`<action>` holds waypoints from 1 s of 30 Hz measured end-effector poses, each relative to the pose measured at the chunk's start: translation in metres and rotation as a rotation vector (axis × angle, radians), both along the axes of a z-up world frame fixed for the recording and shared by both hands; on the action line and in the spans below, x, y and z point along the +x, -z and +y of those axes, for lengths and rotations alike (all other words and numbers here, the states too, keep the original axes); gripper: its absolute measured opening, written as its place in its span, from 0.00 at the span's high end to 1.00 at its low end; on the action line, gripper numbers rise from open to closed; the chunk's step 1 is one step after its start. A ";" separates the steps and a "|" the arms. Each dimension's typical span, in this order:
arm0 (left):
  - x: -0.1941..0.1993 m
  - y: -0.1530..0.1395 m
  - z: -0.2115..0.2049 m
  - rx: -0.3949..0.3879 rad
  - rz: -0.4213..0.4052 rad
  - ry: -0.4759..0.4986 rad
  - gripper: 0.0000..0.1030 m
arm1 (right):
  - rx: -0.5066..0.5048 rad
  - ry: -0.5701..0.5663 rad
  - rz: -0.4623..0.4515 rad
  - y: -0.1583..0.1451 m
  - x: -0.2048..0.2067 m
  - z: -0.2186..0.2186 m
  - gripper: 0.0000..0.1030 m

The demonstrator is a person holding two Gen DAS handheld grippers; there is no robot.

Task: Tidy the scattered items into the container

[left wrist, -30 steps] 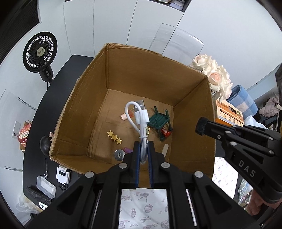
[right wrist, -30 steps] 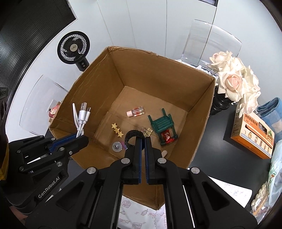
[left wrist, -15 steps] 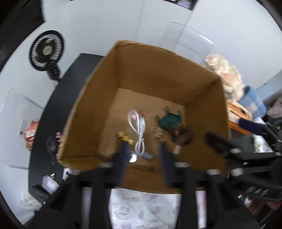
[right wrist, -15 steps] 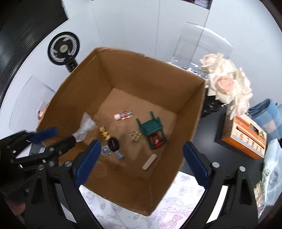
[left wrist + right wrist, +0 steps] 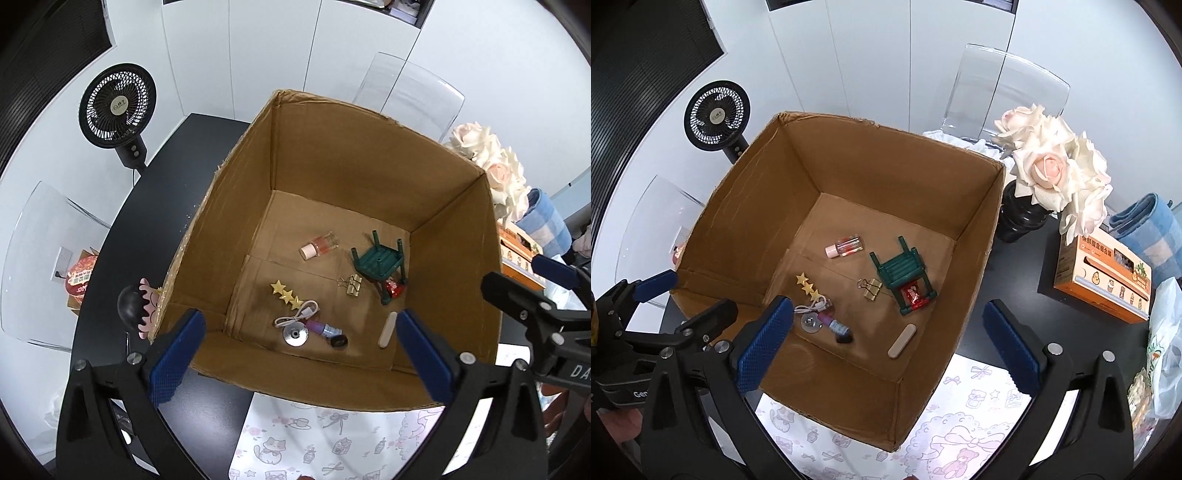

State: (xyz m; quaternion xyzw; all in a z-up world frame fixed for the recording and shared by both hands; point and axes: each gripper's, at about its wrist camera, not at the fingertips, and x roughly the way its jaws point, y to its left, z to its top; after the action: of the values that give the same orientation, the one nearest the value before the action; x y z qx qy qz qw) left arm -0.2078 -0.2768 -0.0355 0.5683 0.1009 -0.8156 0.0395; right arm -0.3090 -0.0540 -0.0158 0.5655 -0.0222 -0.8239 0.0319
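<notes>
An open cardboard box (image 5: 332,155) (image 5: 871,162) stands on the black table. On its floor lie a white USB cable (image 5: 295,316) (image 5: 812,305), a black ring-shaped item (image 5: 338,341) (image 5: 844,338), gold star clip (image 5: 287,294) (image 5: 808,285), small pink bottle (image 5: 318,246) (image 5: 845,246), green toy chair (image 5: 380,264) (image 5: 905,275), binder clip (image 5: 352,285) (image 5: 870,287), metal disc (image 5: 295,336) and a pale stick (image 5: 387,329) (image 5: 902,340). My left gripper (image 5: 301,356) hangs open above the box's near edge. My right gripper (image 5: 888,345) is open too, holding nothing.
A black fan (image 5: 116,110) (image 5: 716,118) stands at the back left. White roses in a dark vase (image 5: 1052,173) and an orange carton (image 5: 1104,280) sit right of the box. A patterned white sheet (image 5: 332,439) lies in front. A cartoon figure (image 5: 138,308) leans by the left wall.
Both grippers opened. The white cable fell from my left gripper and the black ring from my right; both now lie on the box floor. Both grippers have drawn back upward.
</notes>
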 end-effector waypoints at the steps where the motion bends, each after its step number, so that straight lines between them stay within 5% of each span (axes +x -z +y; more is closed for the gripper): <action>1: 0.000 0.000 0.001 -0.002 0.000 0.001 0.00 | -0.002 0.000 0.001 -0.001 0.000 0.000 0.00; 14: 0.008 -0.021 0.031 -0.012 0.025 0.051 0.00 | -0.024 0.048 0.014 -0.016 0.032 0.025 0.00; 30: 0.072 -0.060 0.154 -0.024 0.077 0.211 0.00 | -0.027 0.199 0.050 -0.054 0.166 0.122 0.00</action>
State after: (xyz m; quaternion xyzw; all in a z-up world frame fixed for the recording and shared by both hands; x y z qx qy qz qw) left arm -0.1354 -0.1227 0.0245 0.5433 0.0321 -0.8377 -0.0438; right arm -0.1431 0.0682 0.0382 0.5391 -0.0886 -0.8365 -0.0418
